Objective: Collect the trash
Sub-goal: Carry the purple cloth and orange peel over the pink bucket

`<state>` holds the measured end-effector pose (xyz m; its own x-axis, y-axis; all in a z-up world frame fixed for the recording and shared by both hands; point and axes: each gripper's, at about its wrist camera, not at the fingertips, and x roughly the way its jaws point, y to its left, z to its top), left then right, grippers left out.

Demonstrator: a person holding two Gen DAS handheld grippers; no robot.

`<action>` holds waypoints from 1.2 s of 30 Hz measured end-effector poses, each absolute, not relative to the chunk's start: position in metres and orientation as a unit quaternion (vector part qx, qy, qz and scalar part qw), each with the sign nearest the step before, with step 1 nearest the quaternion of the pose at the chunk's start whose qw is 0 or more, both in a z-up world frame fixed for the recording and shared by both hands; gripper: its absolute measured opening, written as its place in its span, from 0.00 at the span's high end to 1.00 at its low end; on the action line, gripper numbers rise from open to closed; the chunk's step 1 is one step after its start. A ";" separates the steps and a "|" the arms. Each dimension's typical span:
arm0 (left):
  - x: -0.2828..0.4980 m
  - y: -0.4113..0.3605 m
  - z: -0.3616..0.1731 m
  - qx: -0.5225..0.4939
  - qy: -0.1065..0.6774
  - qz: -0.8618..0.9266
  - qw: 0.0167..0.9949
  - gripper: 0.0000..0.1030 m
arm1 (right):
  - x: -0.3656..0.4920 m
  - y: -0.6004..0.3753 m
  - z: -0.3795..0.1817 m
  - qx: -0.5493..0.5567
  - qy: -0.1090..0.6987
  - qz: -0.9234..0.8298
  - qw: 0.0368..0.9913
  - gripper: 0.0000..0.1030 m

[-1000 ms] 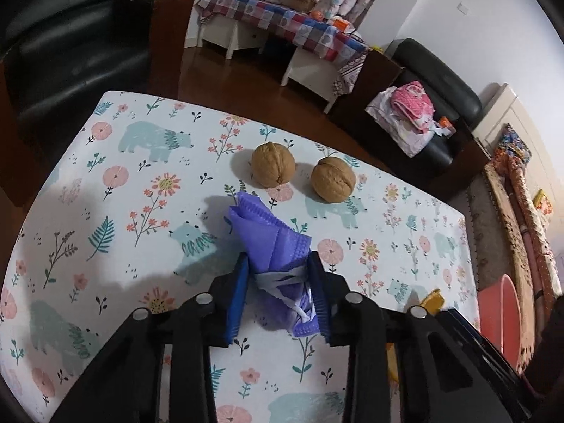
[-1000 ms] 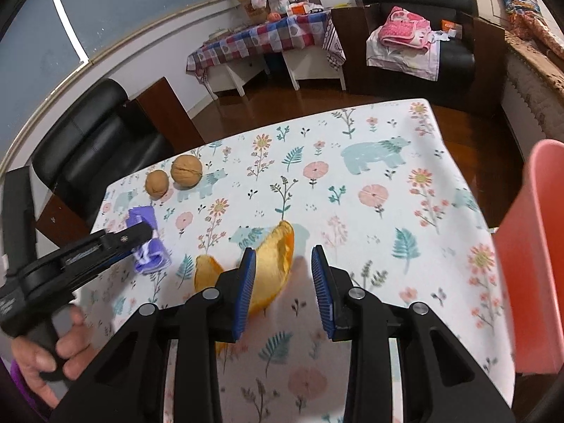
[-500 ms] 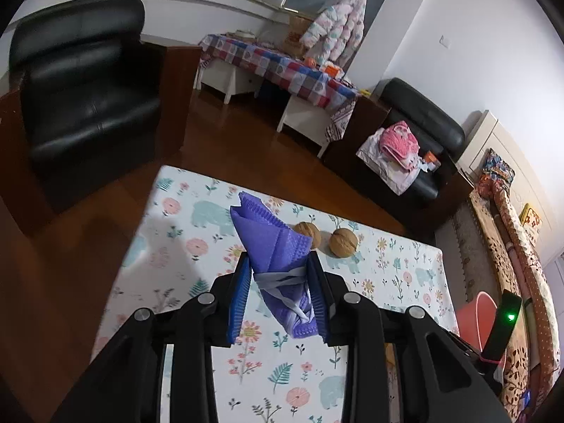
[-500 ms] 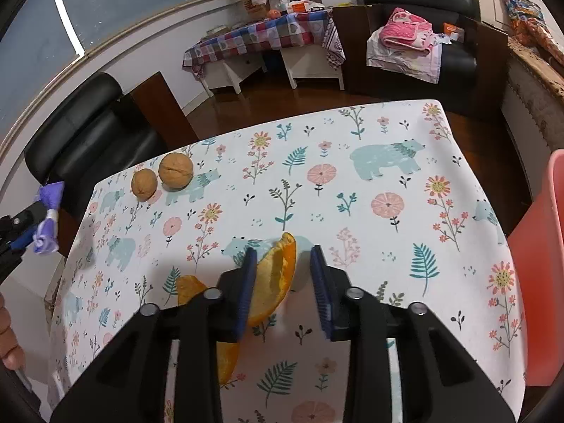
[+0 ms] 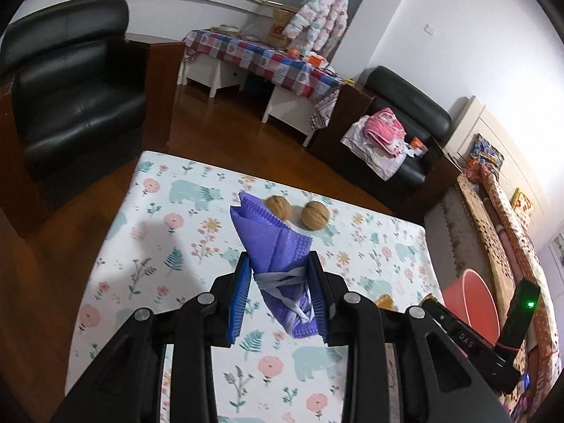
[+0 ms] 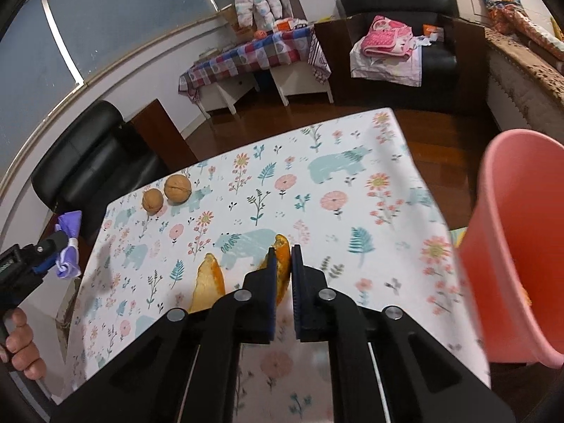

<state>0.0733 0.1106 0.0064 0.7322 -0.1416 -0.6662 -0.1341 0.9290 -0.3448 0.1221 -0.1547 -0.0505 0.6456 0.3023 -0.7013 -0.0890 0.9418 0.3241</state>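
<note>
Right gripper [image 6: 282, 269]: jaws, just closed further, are clamped on an orange peel [image 6: 282, 264] above the floral bench [image 6: 352, 190]. Left gripper [image 5: 280, 290]: jaws are clamped on a folded purple mask [image 5: 275, 246], held above the bench. Two walnuts [image 5: 315, 215] are seen farther off; a pink bin [image 6: 521, 246] is seen beside the bench.

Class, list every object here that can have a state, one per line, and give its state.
Purple face mask: folded, clamped in left gripper, off the table.
Orange peel: pinched by right gripper.
Second orange peel: lying loose.
Two walnuts: whole, untouched.
Pink bin: upright, open.
</note>
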 end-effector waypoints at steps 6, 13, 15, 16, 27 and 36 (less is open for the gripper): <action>0.070 0.081 0.008 -0.174 0.374 -0.031 0.910 0.70 | 0.102 -0.171 -0.032 0.128 0.385 0.096 0.909 0.92; 0.072 0.038 0.011 -0.150 0.384 -0.069 0.909 0.70 | 0.083 -0.198 -0.018 0.127 0.363 0.073 0.920 0.92; 0.073 0.025 0.013 -0.142 0.384 -0.081 0.908 0.70 | 0.079 -0.205 -0.016 0.128 0.359 0.068 0.922 0.92; 0.074 0.019 0.015 -0.139 0.384 -0.086 0.909 0.70 | 0.076 -0.208 -0.015 0.128 0.357 0.064 0.923 0.92; 0.080 -0.053 0.026 -0.100 0.388 -0.147 0.905 0.70 | 0.062 -0.255 0.002 0.145 0.322 0.011 0.935 0.92; 0.086 -0.113 0.034 -0.062 0.391 -0.193 0.898 0.70 | 0.052 -0.296 0.008 0.166 0.299 -0.037 0.939 0.92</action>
<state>0.0857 -0.1129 0.0343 0.6198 -0.3957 -0.6777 0.2980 0.9176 -0.2632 0.0520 -0.2964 0.0082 0.8179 0.0296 -0.5746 0.1695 0.9420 0.2898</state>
